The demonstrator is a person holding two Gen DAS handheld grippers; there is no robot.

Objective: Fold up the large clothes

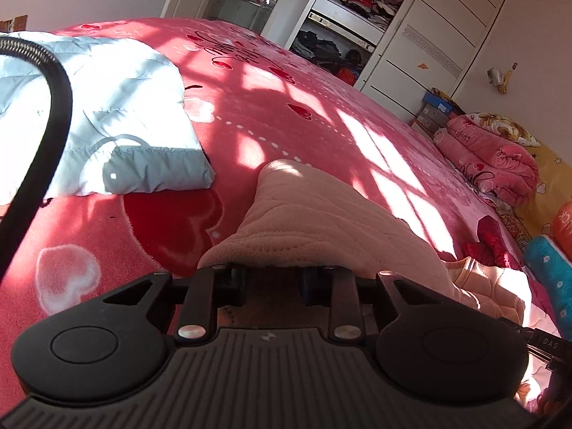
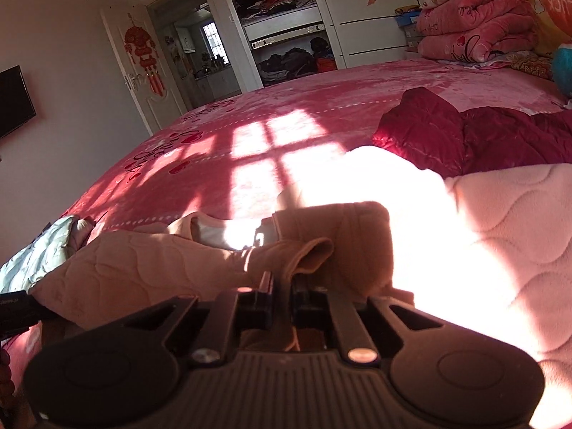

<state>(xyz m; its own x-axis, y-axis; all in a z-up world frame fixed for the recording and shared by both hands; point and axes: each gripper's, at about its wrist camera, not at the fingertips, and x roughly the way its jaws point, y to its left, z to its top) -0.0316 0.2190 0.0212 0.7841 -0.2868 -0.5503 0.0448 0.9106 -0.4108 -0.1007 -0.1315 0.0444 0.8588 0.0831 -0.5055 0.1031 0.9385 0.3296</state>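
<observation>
A pale pink quilted garment (image 1: 304, 214) lies on the red bed cover (image 1: 321, 107). In the left wrist view it drapes over my left gripper (image 1: 273, 275) and hides the fingertips, so the jaws, standing a little apart, cannot be read. In the right wrist view my right gripper (image 2: 282, 279) is shut on a bunched edge of the same garment (image 2: 143, 268), with cloth pinched between the near-touching fingers (image 2: 266, 286). The rest of the garment spreads brightly lit to the right.
A folded light blue quilted jacket (image 1: 125, 107) lies to the left. A dark red padded jacket (image 2: 464, 136) lies behind the pink one. Folded pink blankets (image 2: 472, 25) sit at the bed's far right. An open wardrobe (image 1: 350, 18) stands beyond. A black cable (image 1: 53, 107) crosses the left.
</observation>
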